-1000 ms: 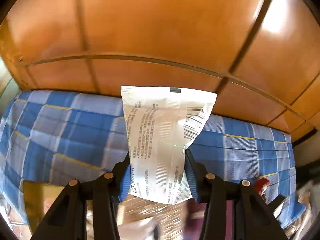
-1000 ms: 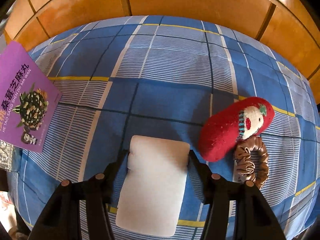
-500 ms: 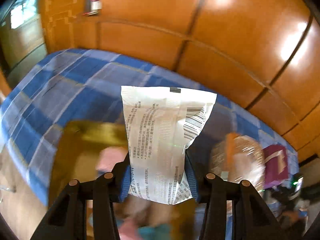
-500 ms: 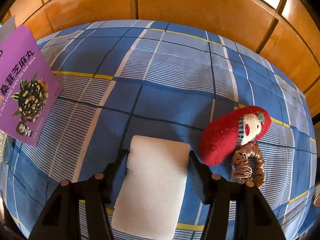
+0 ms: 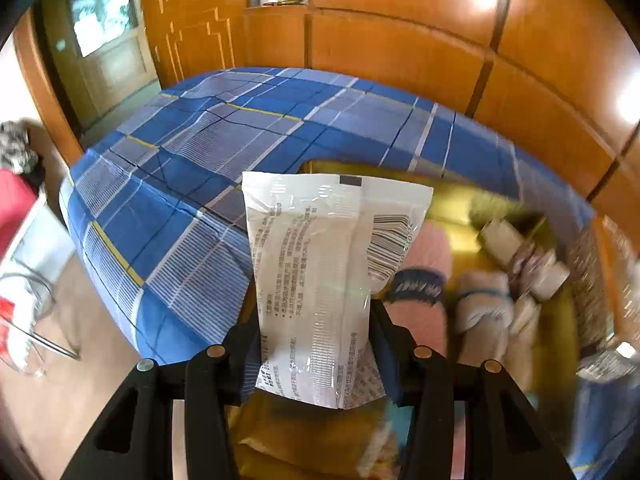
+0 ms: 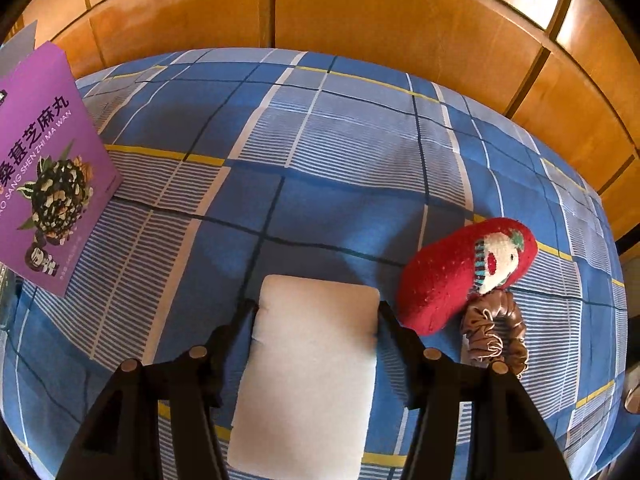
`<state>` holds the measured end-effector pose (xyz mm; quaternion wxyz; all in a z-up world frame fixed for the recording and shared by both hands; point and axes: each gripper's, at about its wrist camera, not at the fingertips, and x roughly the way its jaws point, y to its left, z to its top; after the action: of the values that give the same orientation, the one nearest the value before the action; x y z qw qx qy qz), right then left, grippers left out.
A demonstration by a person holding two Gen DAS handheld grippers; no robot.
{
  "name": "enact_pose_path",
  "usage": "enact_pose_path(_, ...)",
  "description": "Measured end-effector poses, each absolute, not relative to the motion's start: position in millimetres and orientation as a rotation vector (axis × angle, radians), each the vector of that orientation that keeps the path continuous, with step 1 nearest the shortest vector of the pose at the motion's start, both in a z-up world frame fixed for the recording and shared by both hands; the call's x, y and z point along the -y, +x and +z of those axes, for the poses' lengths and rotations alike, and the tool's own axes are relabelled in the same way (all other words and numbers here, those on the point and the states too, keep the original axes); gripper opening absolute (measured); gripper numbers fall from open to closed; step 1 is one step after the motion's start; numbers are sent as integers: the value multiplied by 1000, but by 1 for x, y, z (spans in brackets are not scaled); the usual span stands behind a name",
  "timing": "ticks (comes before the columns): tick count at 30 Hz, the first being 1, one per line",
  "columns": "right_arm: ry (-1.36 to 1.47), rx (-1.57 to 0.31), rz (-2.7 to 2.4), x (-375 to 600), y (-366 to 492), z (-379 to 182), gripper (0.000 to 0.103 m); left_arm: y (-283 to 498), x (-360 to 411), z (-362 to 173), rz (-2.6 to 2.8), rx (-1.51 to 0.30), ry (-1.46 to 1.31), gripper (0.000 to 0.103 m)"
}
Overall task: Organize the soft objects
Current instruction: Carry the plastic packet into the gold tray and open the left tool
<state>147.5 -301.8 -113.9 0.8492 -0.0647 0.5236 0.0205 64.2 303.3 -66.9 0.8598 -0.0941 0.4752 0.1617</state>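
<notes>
One white printed packet is pinched upright between the pads of the left gripper, clamped low on its sides so that it hangs free above the yellow box on the blue plaid bedcover, probably for dropping among the blurred soft things already gathered there. One plain white pad is pinched at its near sides by the right gripper, held just over the bedcover. Right of it, one red strawberry plush and one brown scrunchie are seen touching, not yet collected; one purple box is seen at far left.
</notes>
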Motion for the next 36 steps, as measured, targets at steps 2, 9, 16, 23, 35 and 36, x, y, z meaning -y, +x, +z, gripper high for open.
enact_pose_path(2,-138,-1100,40,300,147,-114,58,64,-299,-74,335,-1007,-167,50)
enact_pose_path(9,-132,-1097,33,300,149,-114,58,59,-283,-81,346,-979,-127,55)
enact_pose_path(16,-130,-1097,26,303,152,-116,58,45,-268,-54,339,-873,-115,61)
enact_pose_path(23,-132,-1104,0,299,153,-114,57,27,-236,-21,267,-770,-73,65)
enact_pose_path(35,-123,-1142,-141,288,161,-112,56,10,-185,-2,132,-710,-12,69)
enact_pose_path(36,-127,-1146,-147,287,163,-112,56,9,-182,-1,125,-708,-6,69)
